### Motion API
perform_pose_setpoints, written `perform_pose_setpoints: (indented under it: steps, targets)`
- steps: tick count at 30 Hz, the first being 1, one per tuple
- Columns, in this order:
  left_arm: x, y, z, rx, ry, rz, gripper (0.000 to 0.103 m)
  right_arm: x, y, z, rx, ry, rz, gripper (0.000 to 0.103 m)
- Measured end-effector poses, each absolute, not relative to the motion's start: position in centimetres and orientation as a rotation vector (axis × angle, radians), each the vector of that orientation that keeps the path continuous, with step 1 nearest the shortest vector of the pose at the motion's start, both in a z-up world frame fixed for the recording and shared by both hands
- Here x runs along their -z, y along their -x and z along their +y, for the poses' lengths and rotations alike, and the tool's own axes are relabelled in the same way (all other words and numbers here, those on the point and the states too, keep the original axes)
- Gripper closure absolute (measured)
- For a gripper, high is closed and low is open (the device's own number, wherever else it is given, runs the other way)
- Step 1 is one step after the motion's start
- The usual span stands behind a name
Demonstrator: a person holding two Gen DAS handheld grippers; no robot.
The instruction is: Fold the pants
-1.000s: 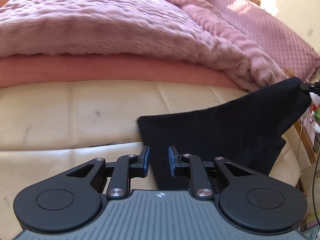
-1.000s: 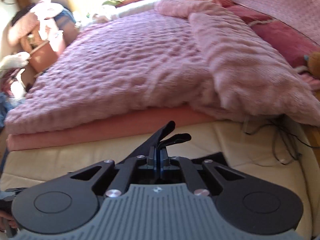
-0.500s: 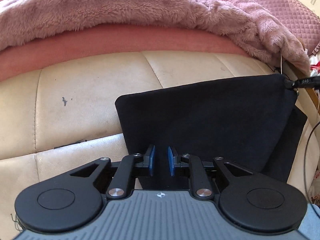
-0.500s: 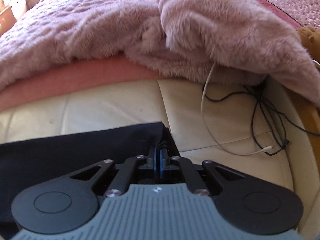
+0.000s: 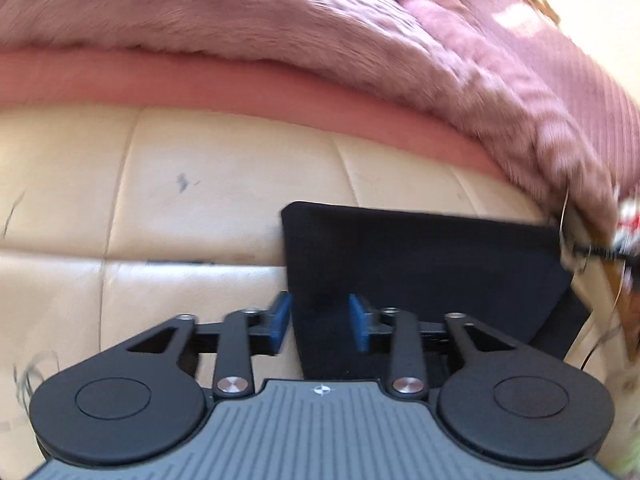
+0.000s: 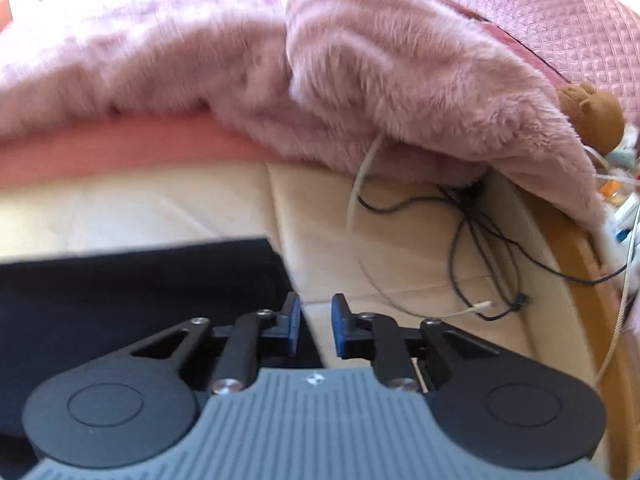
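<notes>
left gripper [image 5: 319,322]: jaws have just been opening and stand about half apart; the near left edge of the pants [image 5: 420,264] lies between the blue pads [image 5: 280,320], which do not press on it; nothing held
right gripper [image 6: 316,326]: jaws have just been opening to a narrow gap; the left pad sits over the pants' right edge, the right pad over bare cushion [image 6: 400,240]; the cloth is not pinched
pants [image 6: 132,292]: dark, folded into a flat block, lying on the cream cushion [image 5: 180,200] between the two grippers; a lower layer sticks out at the right corner in the left view
cables [image 6: 472,240]: black and white, loose on the cushion right of the pants
sheet [image 5: 240,88]: pink band behind the cushion
blanket [image 6: 360,72]: pink, furry, heaped over the sheet
toy [image 6: 592,114]: brown, plush, at the blanket's far right edge
</notes>
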State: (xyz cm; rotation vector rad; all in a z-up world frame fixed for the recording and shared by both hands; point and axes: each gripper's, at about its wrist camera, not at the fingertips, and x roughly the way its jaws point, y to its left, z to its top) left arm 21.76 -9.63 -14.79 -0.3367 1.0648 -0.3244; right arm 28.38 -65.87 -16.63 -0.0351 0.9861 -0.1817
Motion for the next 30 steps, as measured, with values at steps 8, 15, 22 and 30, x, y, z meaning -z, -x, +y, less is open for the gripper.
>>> perform_pose_setpoints:
  steps: [8,15,22,30]
  targets:
    - [17.0,-20.4,-9.6,0.355,0.45,1.178,0.055,19.5,-25.9,-65.2,0.158,0.109,0.998,0.073]
    - [15.9,-18.4,-14.1,0.326,0.042,1.122,0.082,20.9,-24.7,-68.6,0.167,-0.147,0.992,0.066]
    - [15.0,-19.1,-15.5,0.265,-0.128,1.201,0.089,21.3,-23.4,-69.1,0.126,-0.308,1.036,0.065]
    - [14.4,-18.1,-9.0,0.204,-0.197,1.262,0.089,21.0,-20.0,-60.6,-0.011,-0.231,1.11,0.065]
